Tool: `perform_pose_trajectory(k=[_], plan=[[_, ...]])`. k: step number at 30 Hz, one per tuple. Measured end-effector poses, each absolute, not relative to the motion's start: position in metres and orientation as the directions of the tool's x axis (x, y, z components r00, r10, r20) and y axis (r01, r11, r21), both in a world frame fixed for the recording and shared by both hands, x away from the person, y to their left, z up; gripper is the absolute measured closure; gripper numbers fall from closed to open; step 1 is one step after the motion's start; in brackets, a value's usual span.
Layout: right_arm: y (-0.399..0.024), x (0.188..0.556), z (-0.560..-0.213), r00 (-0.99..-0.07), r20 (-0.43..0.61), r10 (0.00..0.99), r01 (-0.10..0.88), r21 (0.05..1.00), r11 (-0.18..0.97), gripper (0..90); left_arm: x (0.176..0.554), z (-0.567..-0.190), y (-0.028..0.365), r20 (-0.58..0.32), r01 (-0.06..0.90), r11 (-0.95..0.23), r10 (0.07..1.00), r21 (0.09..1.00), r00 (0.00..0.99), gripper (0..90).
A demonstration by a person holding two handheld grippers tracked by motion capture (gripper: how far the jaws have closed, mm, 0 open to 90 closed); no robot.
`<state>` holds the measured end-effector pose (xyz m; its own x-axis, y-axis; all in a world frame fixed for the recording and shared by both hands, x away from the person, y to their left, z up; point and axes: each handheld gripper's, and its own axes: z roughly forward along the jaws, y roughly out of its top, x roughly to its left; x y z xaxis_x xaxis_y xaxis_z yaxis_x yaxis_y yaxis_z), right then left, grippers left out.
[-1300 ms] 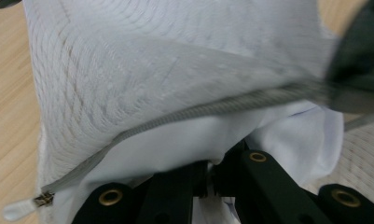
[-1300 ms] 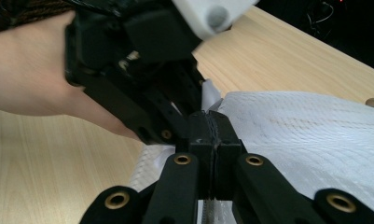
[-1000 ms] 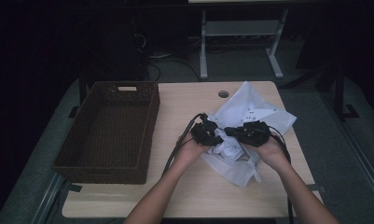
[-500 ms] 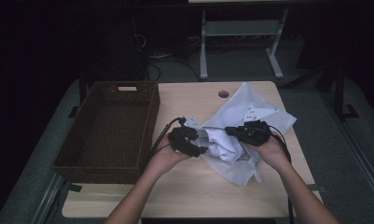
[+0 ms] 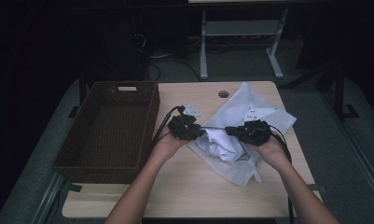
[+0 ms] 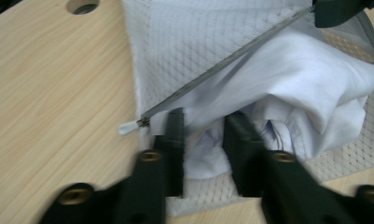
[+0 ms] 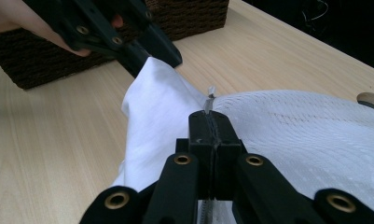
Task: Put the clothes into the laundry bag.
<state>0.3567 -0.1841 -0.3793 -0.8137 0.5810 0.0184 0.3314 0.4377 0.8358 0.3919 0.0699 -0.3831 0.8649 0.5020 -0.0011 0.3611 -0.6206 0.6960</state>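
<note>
Right now my right gripper [image 7: 211, 122] has its jaws pressed flat together on the zip [image 7: 208, 103] edge of the mesh bag [image 7: 310, 130], nothing but the grey tape showing between them. My left gripper [image 6: 204, 127] has just been closing, and its jaws stand a little apart with the white cloth [image 6: 287, 79] bunched between them; in the right gripper view they pinch a corner of that cloth. From the left gripper view the zip runs taut across to the right gripper, its pull tab [image 6: 128, 127] lying on the table [image 6: 45, 93]. From above, the bag sits on the right half of the table, the cloth spilling out of it toward me, the basket [image 5: 105, 128] at the left. No writing I can read.
</note>
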Motion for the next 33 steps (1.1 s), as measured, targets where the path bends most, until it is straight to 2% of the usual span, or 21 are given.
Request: perform_pose_trajectory(k=[2,3,9,20,27,33], plan=[[-0.185,0.357,-0.379,-0.813,0.018,0.581,0.33,0.837,0.436,88.8,0.389,-0.382,0.063,-0.012,0.346,-0.621,0.475,0.703,0.88,87.9],[-0.185,0.357,-0.379,-0.814,0.017,0.581,0.329,0.838,0.435,88.8,0.386,-0.381,0.058,-0.02,0.335,-0.628,0.453,0.703,0.891,89.5],[-0.184,0.356,-0.377,-0.816,0.016,0.578,0.323,0.841,0.434,88.8,0.384,-0.386,0.032,-0.003,0.303,-0.666,0.412,0.682,0.911,89.8],[-0.183,0.353,-0.376,-0.825,0.016,0.565,0.319,0.839,0.441,88.8,0.405,-0.414,0.01,-0.059,0.393,-0.614,0.49,0.685,0.87,89.3],[-0.186,0.355,-0.377,-0.82,0.02,0.572,0.324,0.84,0.436,88.8,0.394,-0.408,0.02,-0.031,0.38,-0.626,0.494,0.681,0.869,64.0],[-0.186,0.355,-0.377,-0.819,0.018,0.574,0.324,0.84,0.435,88.8,0.38,-0.39,0.04,-0.025,0.369,-0.625,0.488,0.688,0.873,50.1]])
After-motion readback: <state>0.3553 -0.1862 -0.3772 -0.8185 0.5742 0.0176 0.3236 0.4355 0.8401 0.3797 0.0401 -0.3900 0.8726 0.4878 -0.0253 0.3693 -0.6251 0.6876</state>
